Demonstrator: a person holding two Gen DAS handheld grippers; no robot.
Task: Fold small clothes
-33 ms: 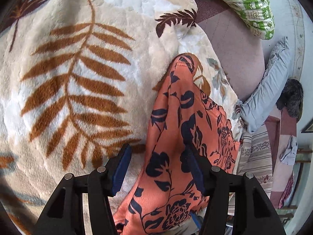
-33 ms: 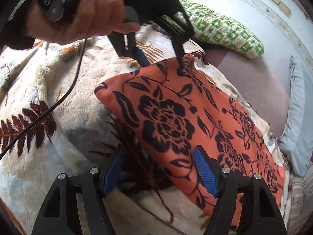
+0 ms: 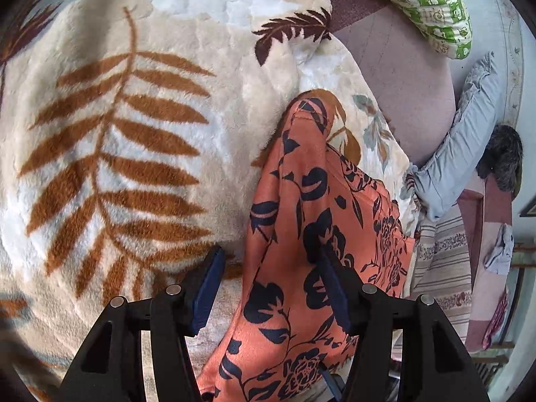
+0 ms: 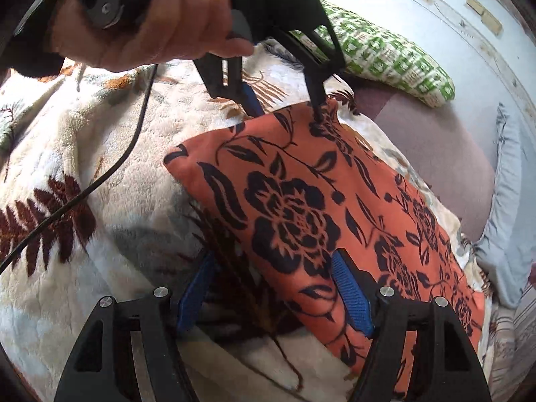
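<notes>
Left wrist view: the left gripper (image 3: 269,288) stands spread, pinching nothing — the orange floral garment (image 3: 311,234) runs ahead between its fingers, its edge lying against the right finger (image 3: 335,288), on a cream leaf-print blanket (image 3: 134,134). Right wrist view: the right gripper (image 4: 271,291) has its jaws opening, the garment's near edge between them unpinched, while the person's hand (image 4: 150,23) holds the left gripper at the far corner — a green patterned pillow (image 4: 385,57) lies beyond.

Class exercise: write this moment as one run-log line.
stage: fold laid | orange floral garment flat on leaf-print blanket | left gripper: open over edge | right gripper: opening, not gripping
</notes>
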